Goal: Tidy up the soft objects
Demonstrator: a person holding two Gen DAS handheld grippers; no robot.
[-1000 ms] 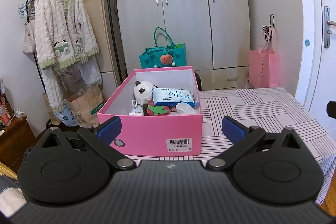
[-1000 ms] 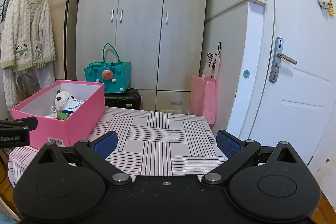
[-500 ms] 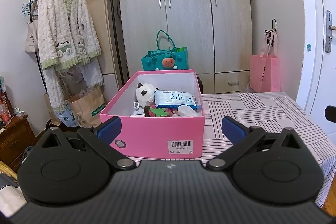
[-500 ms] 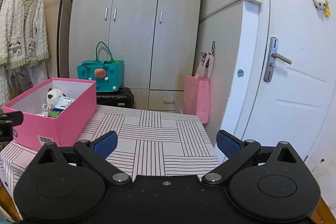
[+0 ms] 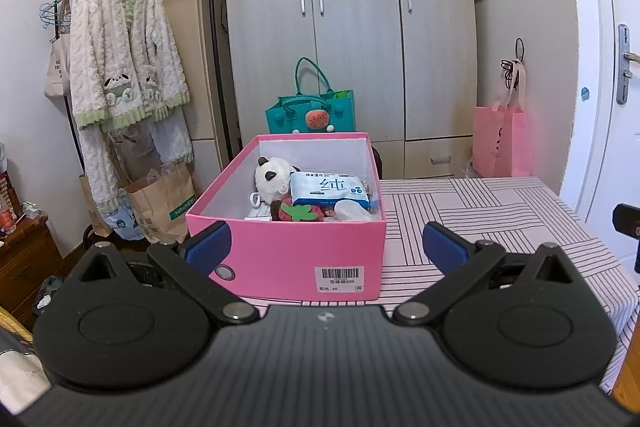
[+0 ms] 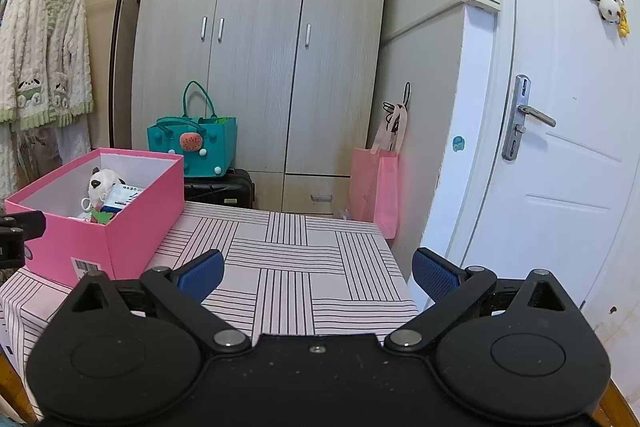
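With my 2 grippers, left gripper [image 5: 326,243] and right gripper [image 6: 316,269], both spread and empty, a careless reach could shove the pink box [image 5: 296,259] off the table [image 6: 300,267].

Both views have shifted: the pink box [image 5: 298,259] sits slightly lower in the left view, farther left in the right view.

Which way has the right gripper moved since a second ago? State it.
Yes, slightly rightward: the wardrobe and pink box sit further left in the view of the right gripper than before.
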